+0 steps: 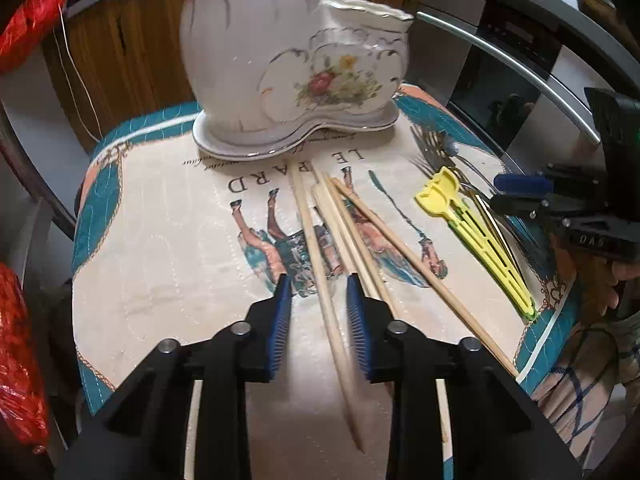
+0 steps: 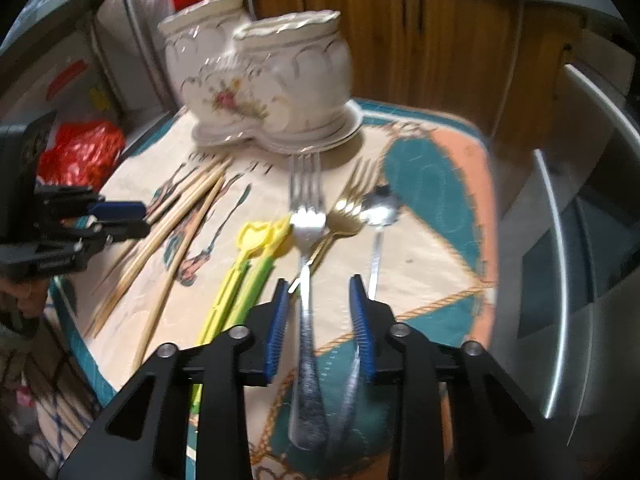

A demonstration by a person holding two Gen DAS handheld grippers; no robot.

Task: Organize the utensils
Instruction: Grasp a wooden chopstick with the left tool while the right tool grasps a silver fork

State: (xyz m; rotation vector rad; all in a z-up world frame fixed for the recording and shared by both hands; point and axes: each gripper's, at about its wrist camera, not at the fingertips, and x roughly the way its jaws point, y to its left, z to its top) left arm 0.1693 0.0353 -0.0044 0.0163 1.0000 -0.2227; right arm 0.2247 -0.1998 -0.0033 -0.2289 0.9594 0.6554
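Several wooden chopsticks lie in a loose bundle on a printed quilted mat. My left gripper stands open astride one chopstick, and a gap shows at each blue pad. In the right wrist view my right gripper is open around the handle of a silver fork, with its pads clear of the handle. Beside the fork lie a gold fork, a spoon and yellow and green plastic utensils. A white floral two-pot ceramic holder stands at the mat's far end.
Red plastic bags hang at the left. An oven with a long steel handle is to the right of the mat, and wooden cabinets are behind it. A person's hand holds the right gripper.
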